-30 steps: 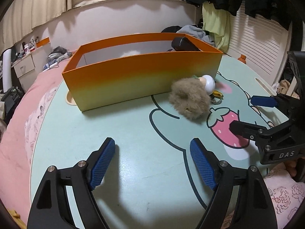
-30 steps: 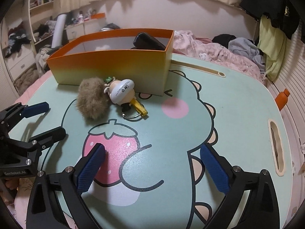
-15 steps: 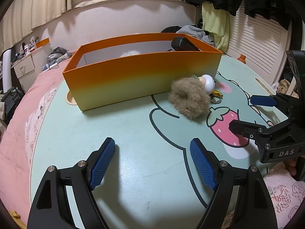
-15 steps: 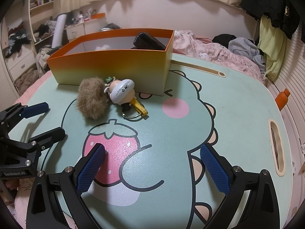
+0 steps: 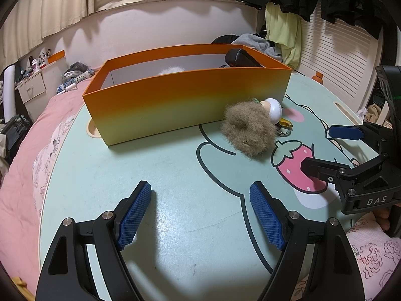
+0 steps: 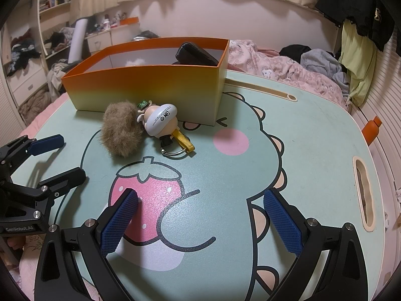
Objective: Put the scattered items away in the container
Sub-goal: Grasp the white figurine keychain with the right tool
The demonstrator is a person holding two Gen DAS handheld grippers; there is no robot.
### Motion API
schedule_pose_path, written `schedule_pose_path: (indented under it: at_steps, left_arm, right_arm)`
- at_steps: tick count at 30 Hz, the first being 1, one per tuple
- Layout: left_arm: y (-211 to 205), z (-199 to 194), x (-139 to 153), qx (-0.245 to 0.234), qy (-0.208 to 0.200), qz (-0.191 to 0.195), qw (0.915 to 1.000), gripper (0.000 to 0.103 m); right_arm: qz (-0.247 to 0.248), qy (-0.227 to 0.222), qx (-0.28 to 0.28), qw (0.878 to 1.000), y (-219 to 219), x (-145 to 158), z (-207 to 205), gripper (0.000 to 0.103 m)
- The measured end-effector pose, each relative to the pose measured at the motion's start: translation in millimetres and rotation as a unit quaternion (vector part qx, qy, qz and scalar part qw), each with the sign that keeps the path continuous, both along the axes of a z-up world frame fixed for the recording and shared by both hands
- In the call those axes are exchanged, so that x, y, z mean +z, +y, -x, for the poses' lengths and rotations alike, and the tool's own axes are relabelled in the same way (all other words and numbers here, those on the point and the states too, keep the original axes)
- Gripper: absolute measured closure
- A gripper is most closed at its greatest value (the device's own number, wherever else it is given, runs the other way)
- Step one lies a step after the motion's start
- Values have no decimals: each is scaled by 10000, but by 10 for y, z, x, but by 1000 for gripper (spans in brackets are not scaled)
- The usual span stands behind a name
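My left gripper (image 5: 200, 200) hovers low in its frame over the mint cartoon table (image 5: 175, 165), jaws spread wide and holding nothing. My right gripper (image 6: 200, 210) sits likewise at the bottom of its frame, jaws spread over the strawberry print (image 6: 147, 193). The orange box (image 5: 185, 102) stands at upper centre with a black object (image 6: 195, 54) leaning inside. A brown fur pom-pom (image 6: 120, 131) touches a figurine keychain (image 6: 160, 123) just in front of the box.
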State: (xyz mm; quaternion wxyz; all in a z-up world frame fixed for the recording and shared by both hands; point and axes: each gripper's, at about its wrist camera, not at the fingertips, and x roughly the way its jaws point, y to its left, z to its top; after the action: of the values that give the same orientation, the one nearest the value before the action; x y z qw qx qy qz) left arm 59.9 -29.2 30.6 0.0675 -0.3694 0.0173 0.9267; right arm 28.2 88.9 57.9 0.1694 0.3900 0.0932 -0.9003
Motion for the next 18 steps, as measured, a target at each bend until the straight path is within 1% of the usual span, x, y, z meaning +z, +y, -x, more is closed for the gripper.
schedule_pose_path:
  at_steps: [15,18]
  left_arm:
    - [5,1,0,3,-5,2,10000,22]
    - [0,0,2,-6,-11,-32,10000,22]
  right_arm:
    - [10,3,11,10000,2,4,-1,2]
    - [76,101,43,9999,-6,22,-34,2]
